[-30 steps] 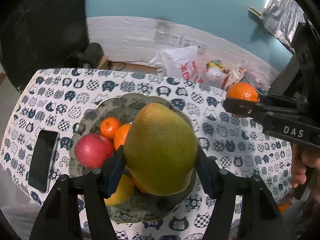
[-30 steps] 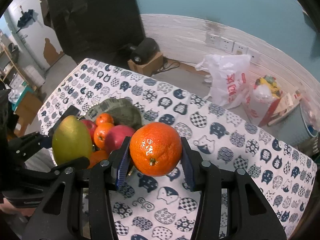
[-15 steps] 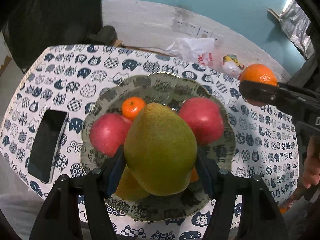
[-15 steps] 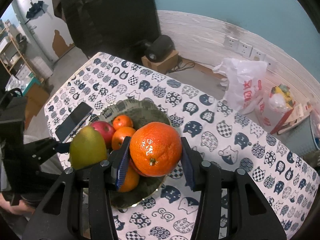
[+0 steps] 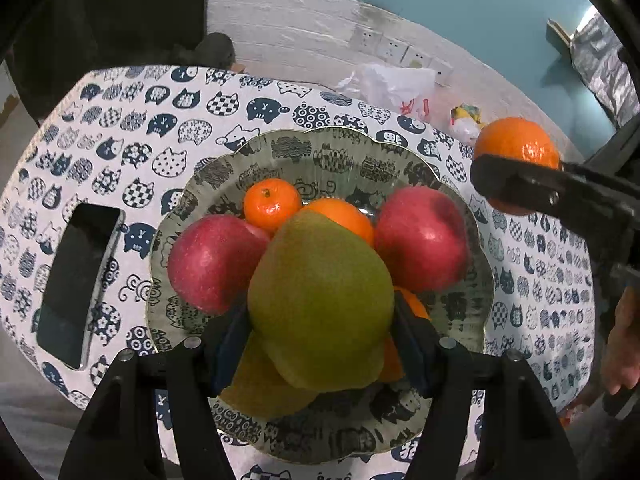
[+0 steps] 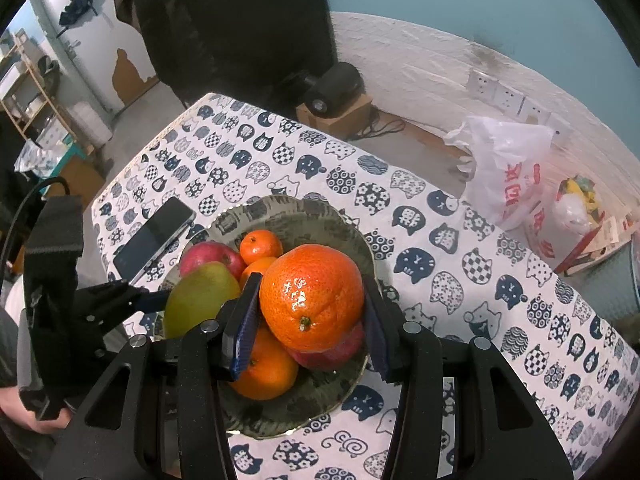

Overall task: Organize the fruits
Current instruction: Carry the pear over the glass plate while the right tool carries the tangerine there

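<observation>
Both tongs have travelled in over the plate (image 5: 476,280) during the last second. Left tongs (image 5: 320,344) pinch the green mango (image 5: 320,304) above the near side of the heap, between two red apples (image 5: 216,260). Right tongs (image 6: 308,320) pinch the large orange (image 6: 312,296) over the plate's right part. Release appears imminent; the piled fruit may roll. Phone (image 5: 76,280) lies beside the plate on the table (image 5: 120,128).

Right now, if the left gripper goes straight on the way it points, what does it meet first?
Probably the fruit in the bowl: the mango held by the left gripper would likely touch an apple or orange first; depth is unclear.
</observation>
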